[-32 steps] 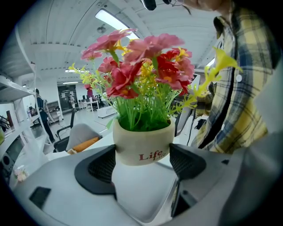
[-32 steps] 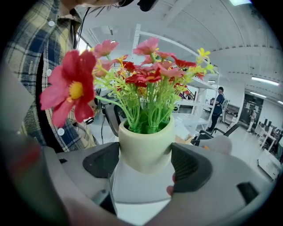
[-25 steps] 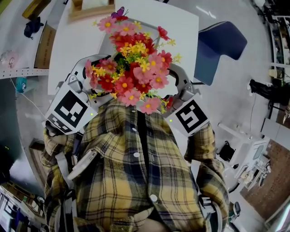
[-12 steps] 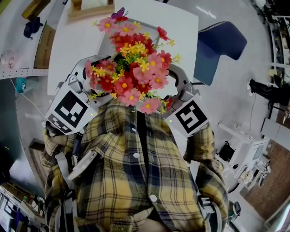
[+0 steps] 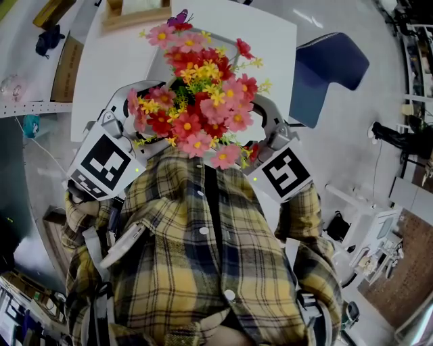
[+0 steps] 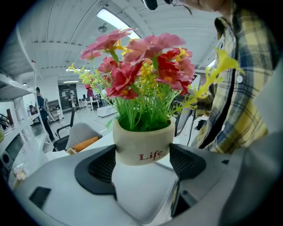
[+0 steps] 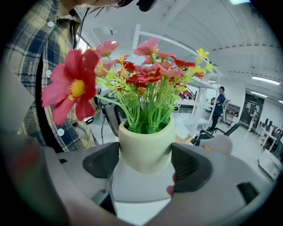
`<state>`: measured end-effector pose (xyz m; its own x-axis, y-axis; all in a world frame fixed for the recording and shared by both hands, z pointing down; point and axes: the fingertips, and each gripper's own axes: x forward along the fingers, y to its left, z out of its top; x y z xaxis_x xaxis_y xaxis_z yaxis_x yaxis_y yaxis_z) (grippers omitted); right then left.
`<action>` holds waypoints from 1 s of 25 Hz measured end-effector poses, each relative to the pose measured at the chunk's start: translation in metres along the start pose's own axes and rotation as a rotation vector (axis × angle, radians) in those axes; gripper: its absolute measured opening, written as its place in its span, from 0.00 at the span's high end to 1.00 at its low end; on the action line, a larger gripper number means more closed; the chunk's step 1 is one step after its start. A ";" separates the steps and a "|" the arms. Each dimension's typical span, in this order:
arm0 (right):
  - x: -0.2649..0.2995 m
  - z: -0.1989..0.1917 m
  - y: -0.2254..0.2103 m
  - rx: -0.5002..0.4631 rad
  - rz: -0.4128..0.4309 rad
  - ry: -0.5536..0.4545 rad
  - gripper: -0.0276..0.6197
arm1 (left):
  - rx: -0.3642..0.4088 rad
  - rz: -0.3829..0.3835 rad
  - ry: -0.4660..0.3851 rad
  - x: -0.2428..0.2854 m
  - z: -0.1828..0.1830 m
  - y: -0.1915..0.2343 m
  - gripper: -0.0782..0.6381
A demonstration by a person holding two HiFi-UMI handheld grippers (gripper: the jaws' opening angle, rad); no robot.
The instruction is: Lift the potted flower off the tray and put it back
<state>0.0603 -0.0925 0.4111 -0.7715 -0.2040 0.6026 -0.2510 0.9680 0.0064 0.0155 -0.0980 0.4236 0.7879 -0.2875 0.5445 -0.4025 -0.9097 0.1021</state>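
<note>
The left gripper (image 6: 143,162) and right gripper (image 7: 146,164) each clench the pot (image 6: 142,143) from opposite sides, sharing its weight and keeping it upright. It seems lifted clear, close to the person's chest, with its flowers (image 5: 196,88) over the table's (image 5: 270,34) near edge.

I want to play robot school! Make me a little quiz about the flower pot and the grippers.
1. True or false: only the left gripper clamps the pot.
2. Which word is printed in red on the pot? A) Life B) Love C) Home
3. Fill in: a ____ butterfly sits on top of the flowers.

Key:
1. False. The right gripper has its jaws on the pot too, from the other side.
2. A.
3. Purple.
</note>
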 end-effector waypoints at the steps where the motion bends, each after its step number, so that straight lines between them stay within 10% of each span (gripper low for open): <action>1: -0.001 0.000 0.000 -0.001 0.000 -0.001 0.42 | 0.000 0.001 -0.001 0.000 0.001 0.000 0.37; 25: 0.010 -0.008 -0.003 0.045 -0.008 0.022 0.42 | 0.014 -0.026 0.019 0.006 -0.009 0.007 0.37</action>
<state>0.0581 -0.0966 0.4234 -0.7563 -0.2081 0.6203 -0.2837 0.9586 -0.0244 0.0131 -0.1031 0.4344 0.7891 -0.2585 0.5572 -0.3758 -0.9208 0.1050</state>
